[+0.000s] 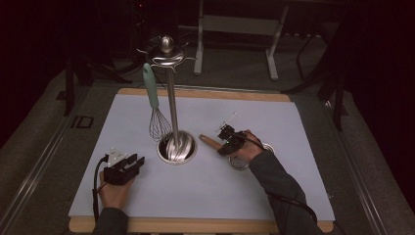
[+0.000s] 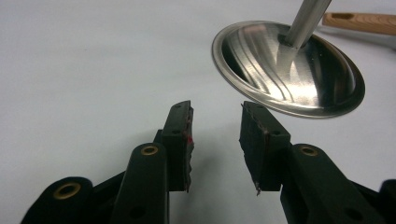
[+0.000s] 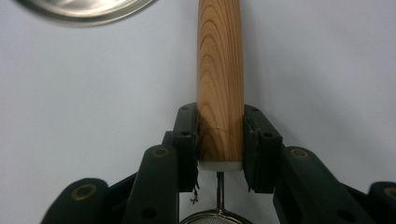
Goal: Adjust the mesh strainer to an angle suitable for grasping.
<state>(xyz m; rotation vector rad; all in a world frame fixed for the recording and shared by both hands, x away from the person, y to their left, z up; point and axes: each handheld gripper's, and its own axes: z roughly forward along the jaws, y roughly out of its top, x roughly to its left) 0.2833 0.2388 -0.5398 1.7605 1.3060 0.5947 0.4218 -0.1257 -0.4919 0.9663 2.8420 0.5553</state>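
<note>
R gripper clamped on wooden handle of a strainer lying on the mat, just right of the stand base. Step: grasp done, lift is next; probably hang it on the stand w/ the whisk, needs handle hole onto a hook. L gripper wide, empty, resting near base. Strainer mesh mostly hidden under hand; hooks up top too dim to count.

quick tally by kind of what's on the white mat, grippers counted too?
Steel hanging stand: 1
Whisk with green handle, hanging on the stand: 1
Strainer with wooden handle, lying on the mat: 1
Grippers: 2, the left gripper open with nothing between its jaws, the right gripper closed on the wooden handle
Total: 5
</note>
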